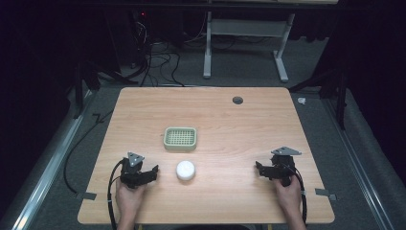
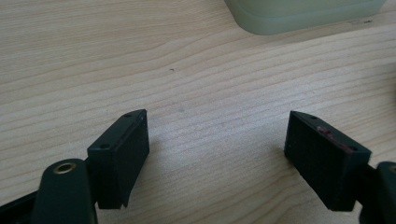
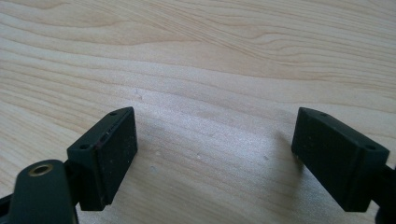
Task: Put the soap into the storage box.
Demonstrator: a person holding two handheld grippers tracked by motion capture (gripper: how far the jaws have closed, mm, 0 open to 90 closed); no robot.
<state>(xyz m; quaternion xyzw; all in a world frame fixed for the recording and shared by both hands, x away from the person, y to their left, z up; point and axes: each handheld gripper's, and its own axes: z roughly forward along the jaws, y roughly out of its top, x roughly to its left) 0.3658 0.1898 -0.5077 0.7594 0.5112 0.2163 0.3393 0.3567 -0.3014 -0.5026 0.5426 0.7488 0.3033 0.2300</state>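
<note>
A: Currently, what is the status of each hand-held gripper?

B: Left hand-held gripper (image 1: 154, 172): jaws wide apart, nothing between them, resting low over the worktop (image 1: 239, 124). Right hand-held gripper (image 1: 258, 168): jaws likewise wide apart, nothing between them.

A: Location of the work items?

B: The white round lid (image 1: 186, 170) lies flat on the worktop, just beside the left hand-held gripper, on the side its jaws face. The green basket tray (image 1: 180, 138) sits just beyond the lid, near the middle of the worktop. In the left gripper view a corner of the green basket tray (image 2: 303, 14) appears at the top edge. The right hand-held gripper is well apart from both items.

A: Failure modes from this position?

B: Three, as a judgement. First, the lid is low and rounded; jaws closing too high on it would likely slip off and push it along the worktop. Second, a sideways approach by the left hand-held gripper could nudge the lid into the tray and shift both. Third, jaws dropped too steeply would strike the worktop before closing.

A: Any hidden factors?

B: What the white item is made of, and how heavy it is, cannot be told.
</note>
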